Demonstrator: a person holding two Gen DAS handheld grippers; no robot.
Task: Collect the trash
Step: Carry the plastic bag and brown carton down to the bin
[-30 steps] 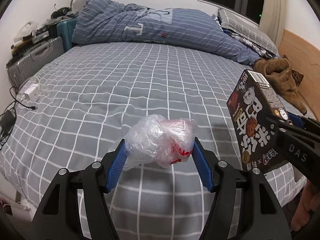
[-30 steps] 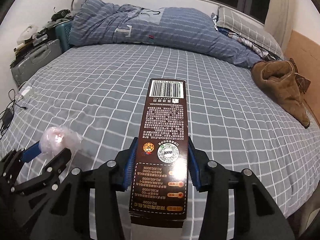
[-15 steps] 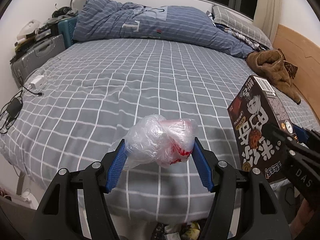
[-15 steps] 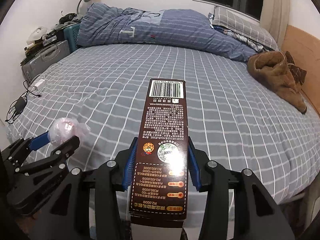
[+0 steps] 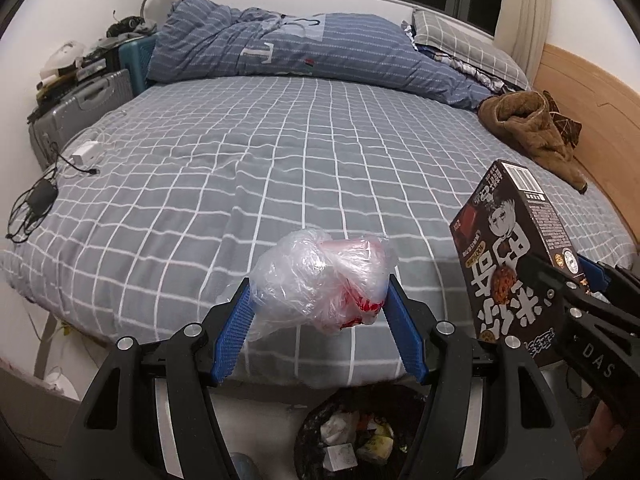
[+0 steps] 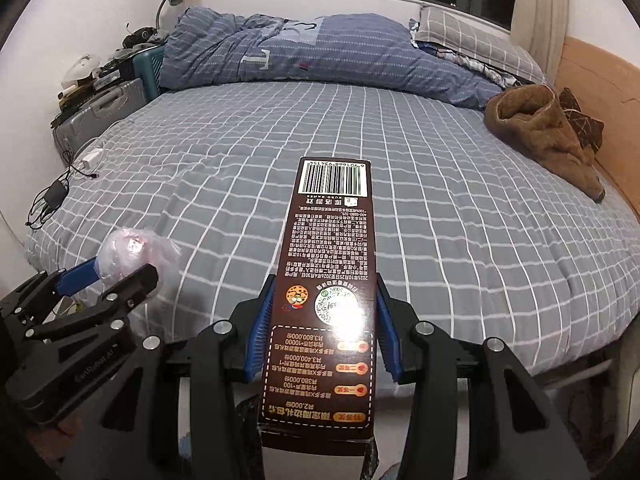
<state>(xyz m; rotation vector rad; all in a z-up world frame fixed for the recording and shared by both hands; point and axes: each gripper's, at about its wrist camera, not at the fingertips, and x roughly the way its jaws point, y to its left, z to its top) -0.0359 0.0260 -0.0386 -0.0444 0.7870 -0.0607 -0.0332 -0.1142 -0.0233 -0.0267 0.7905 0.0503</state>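
Item one, near left: our left gripper clamps a crumpled plastic bag with red print, held off the bed; it hangs just above the lined trash bin on the floor, we judge for dropping. Item two, near right: our right gripper, at a narrower set, pinches a dark cookie box by its long sides, barcode end away, likely bound for that bin too.

Grey checked bed with rumpled blue duvet, brown garment, white charger.
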